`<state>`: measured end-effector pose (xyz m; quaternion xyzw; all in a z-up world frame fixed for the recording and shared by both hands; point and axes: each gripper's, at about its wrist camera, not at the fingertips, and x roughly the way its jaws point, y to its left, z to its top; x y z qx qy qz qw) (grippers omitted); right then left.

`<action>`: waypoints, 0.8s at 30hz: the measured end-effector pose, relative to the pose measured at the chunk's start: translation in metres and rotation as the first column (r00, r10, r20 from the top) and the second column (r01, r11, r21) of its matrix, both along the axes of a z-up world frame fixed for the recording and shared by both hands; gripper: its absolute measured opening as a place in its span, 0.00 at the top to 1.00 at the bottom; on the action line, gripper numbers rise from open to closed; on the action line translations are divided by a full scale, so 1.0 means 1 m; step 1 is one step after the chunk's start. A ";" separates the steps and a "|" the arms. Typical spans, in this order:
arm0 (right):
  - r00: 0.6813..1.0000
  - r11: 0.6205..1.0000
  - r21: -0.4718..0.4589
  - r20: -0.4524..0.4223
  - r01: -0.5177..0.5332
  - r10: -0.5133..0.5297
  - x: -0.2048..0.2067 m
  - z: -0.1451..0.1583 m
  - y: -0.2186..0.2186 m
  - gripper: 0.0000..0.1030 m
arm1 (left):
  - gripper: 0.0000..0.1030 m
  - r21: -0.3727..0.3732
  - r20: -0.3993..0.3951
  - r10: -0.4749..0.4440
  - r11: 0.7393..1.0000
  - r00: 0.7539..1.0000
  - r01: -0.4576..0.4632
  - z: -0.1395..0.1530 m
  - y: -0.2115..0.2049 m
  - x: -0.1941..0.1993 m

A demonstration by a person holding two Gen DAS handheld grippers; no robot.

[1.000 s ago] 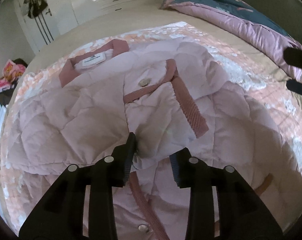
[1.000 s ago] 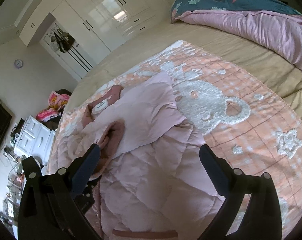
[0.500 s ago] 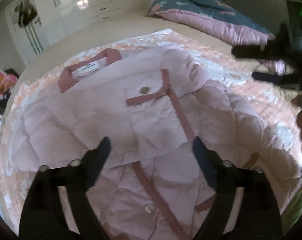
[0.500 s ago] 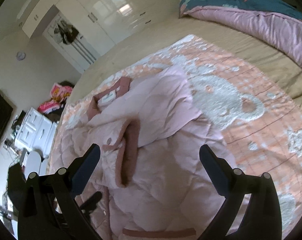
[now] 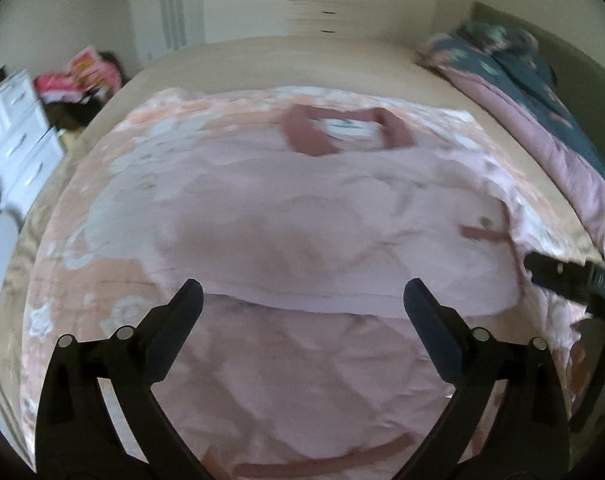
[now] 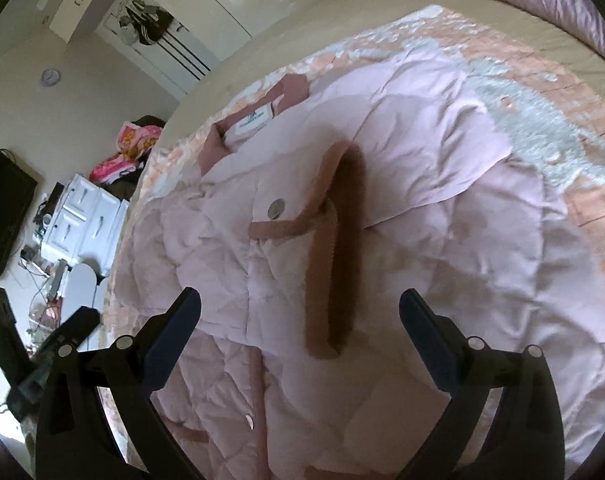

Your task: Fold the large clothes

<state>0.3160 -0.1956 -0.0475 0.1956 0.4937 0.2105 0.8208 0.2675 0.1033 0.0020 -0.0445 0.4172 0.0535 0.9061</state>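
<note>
- The pink quilted jacket [image 6: 402, 248] lies spread on the peach blanket [image 5: 114, 184] on the bed, its collar [image 6: 290, 84] at the far end and one front panel folded across.
- Left tool [image 5: 302, 312] and right tool [image 6: 300, 318] both hover with jaws apart, empty.
- Judgement: grip the side edge low, then carry it across flat.
- No containers hold anything relevant.

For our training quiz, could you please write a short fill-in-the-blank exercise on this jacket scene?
1. The pink jacket lies on a ____.
2. The jaws of the right gripper stand ____.
3. The left gripper holds ____.
4. The white label sits inside the jacket's ____.

Missing words: bed; open; nothing; collar
</note>
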 end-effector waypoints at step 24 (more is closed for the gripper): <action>0.894 0.977 -0.140 0.397 -0.162 0.205 0.004 0.073 0.039 0.86 | 0.09 -0.187 0.002 0.258 0.949 0.966 -0.253 -0.005 0.116 -0.006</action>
